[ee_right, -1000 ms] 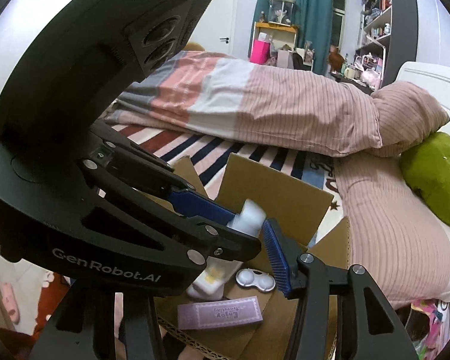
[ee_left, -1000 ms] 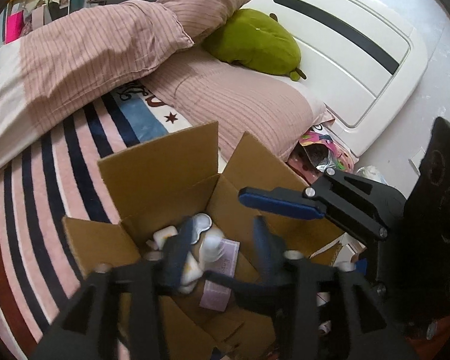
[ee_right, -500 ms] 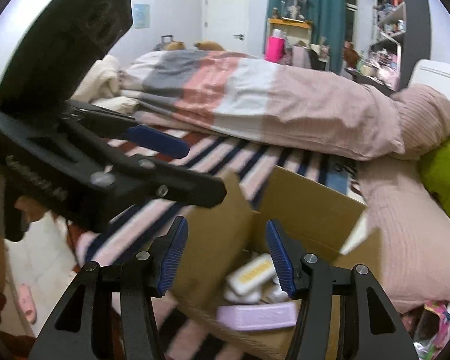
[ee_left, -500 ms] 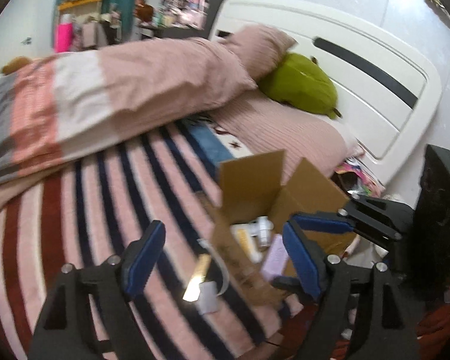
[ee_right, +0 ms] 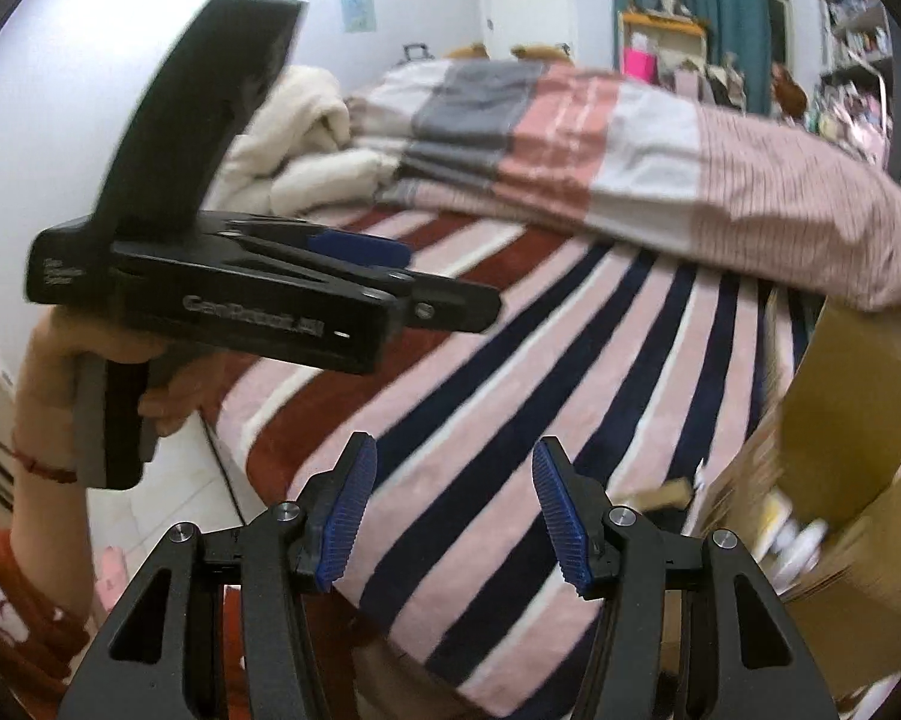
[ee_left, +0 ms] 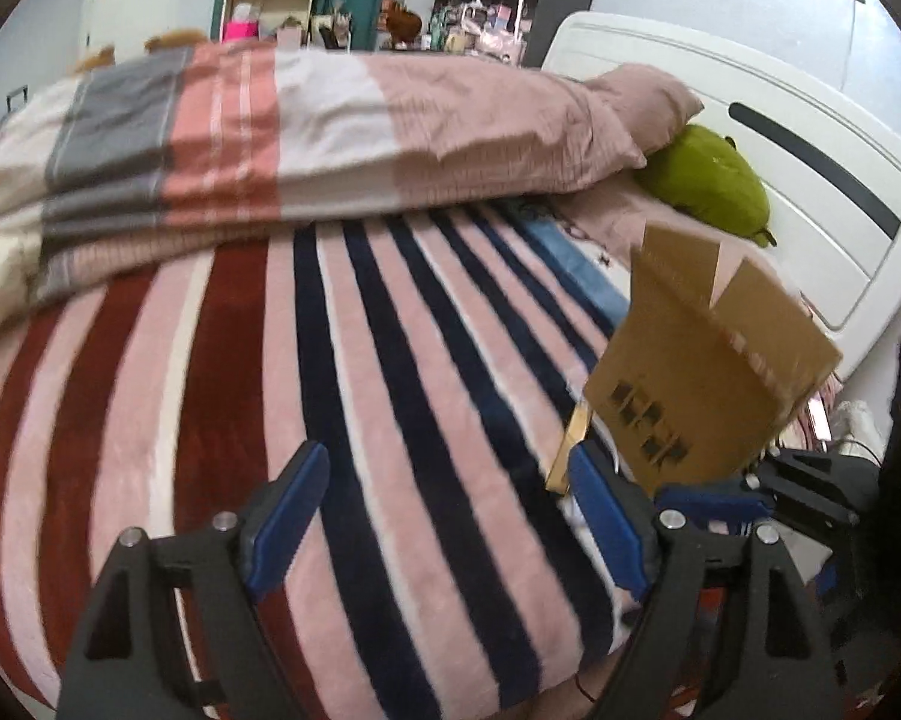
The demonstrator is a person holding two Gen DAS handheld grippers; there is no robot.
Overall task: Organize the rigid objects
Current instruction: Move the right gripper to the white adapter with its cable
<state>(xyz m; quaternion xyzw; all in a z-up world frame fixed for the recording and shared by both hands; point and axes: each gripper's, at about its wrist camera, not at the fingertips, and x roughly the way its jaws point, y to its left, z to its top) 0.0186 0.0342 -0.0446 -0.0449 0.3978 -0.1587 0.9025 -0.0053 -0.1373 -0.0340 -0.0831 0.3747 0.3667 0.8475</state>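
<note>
Cardboard box sits at the near right edge of the bed, on the striped blanket, flaps up; small white and yellow items show inside it in the right wrist view, blurred. Left gripper hangs over the blanket with jaws spread wide and nothing between them. Right gripper is likewise wide apart and empty, near the bed's front edge. Between the box and the folded duvet the blanket lies as a broad flat stretch. A thin tan strip lies beside the box's left lower corner.
</note>
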